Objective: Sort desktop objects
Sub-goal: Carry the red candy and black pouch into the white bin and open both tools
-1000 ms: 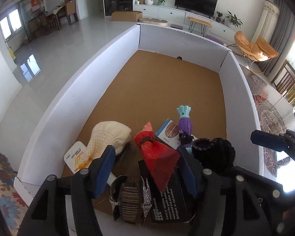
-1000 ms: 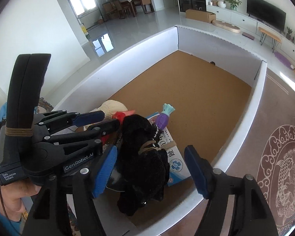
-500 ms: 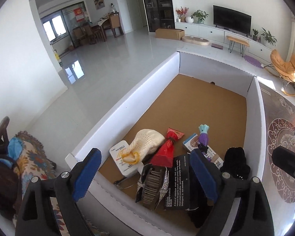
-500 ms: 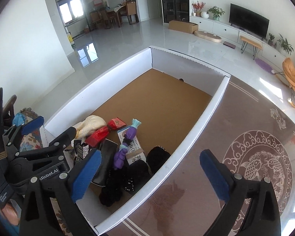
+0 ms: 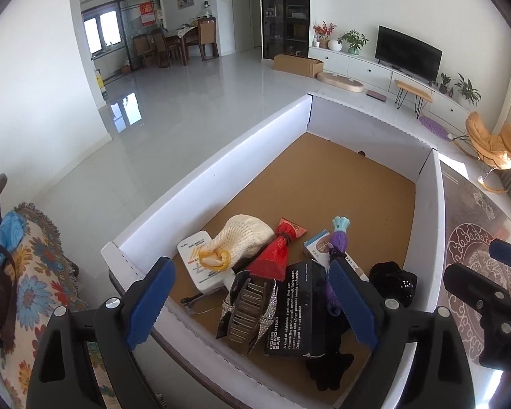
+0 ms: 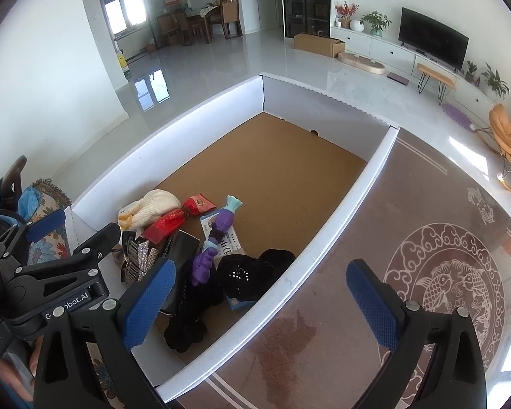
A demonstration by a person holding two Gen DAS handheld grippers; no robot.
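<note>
A white-walled box (image 5: 201, 184) with a cardboard floor holds a pile in its near corner: a cream knitted hat (image 5: 245, 235), a red pouch (image 5: 276, 255), a purple toy with a teal tail (image 5: 339, 238), a black printed carton (image 5: 296, 313), a rhinestone hair clip (image 5: 248, 310) and black fuzzy items (image 5: 393, 281). My left gripper (image 5: 250, 272) hovers open above the clip and carton, holding nothing. My right gripper (image 6: 260, 267) hangs open over the box's right wall (image 6: 340, 211), with a black plush (image 6: 190, 320) lying below its left finger.
A brown table top with a carp pattern (image 6: 443, 279) runs along the right of the box. A floral cloth (image 5: 34, 272) lies to the left. A white card (image 5: 197, 262) lies under the hat. Each gripper shows at the edge of the other's view.
Both grippers have opened wider and lifted back from the pile. The red pouch stood between the left jaws and the black plush between the right jaws; both now lie free in the box.
</note>
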